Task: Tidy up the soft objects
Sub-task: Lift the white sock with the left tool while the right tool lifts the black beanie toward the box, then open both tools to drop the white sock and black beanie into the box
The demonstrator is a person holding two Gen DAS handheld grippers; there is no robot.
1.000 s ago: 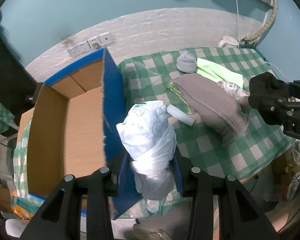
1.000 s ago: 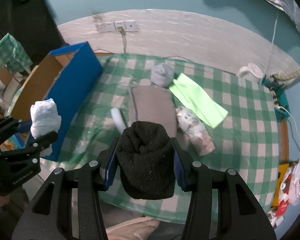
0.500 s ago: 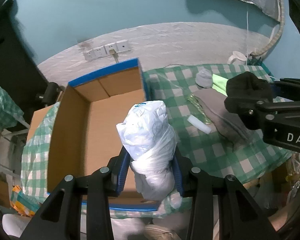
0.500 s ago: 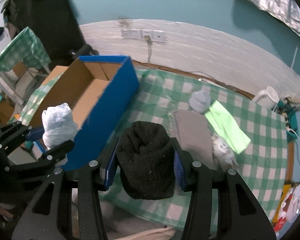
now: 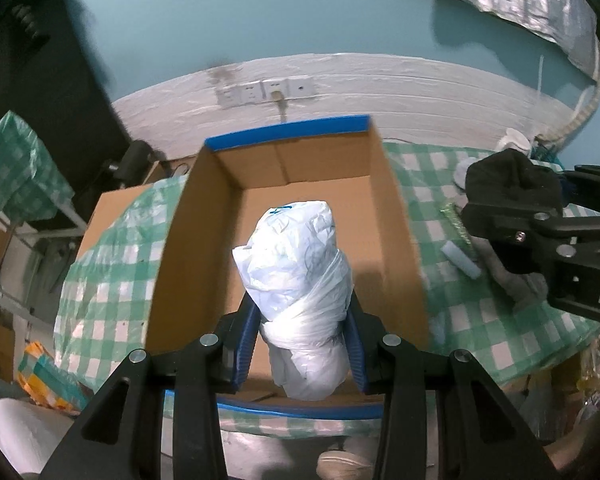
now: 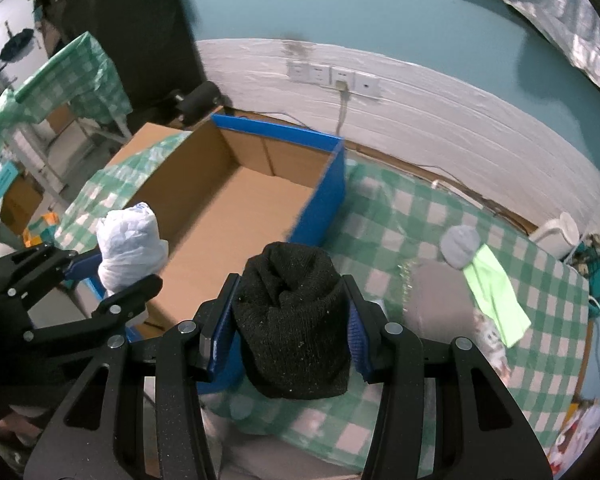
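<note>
The table (image 6: 432, 216), under a green-and-white check cloth, fills the lower half of both views and runs back to a white-panelled wall with a row of sockets (image 6: 332, 76) at 12 o'clock. The box (image 5: 204, 240), cardboard inside and blue outside, is the largest thing on it; it sits open-topped at the table's left end, with bare cardboard showing on its floor. In the left wrist view the left gripper (image 5: 300, 344) is clamped on a white bag (image 5: 300, 276), a knotted plastic bundle that stands up between the blue pads over the box's near wall, at 6 o'clock of the box opening. In the right wrist view the right gripper (image 6: 292, 344) is clamped on a black hat (image 6: 292, 320), a knitted roll held upright between its pads, just outside the box's blue right wall at about 5 o'clock from the box. On the cloth at 3 o'clock from the hat lies a grey cloth (image 6: 440, 300), flat, with a bright green cloth (image 6: 496, 300) just beside its right edge and a small grey hat (image 6: 460, 246) touching the green cloth's far end. A white tube (image 5: 460, 260) lies on the cloth near the grey cloth's left edge, between it and the box. A small printed bundle (image 6: 492, 344) lies at the grey cloth's near right corner.
</note>
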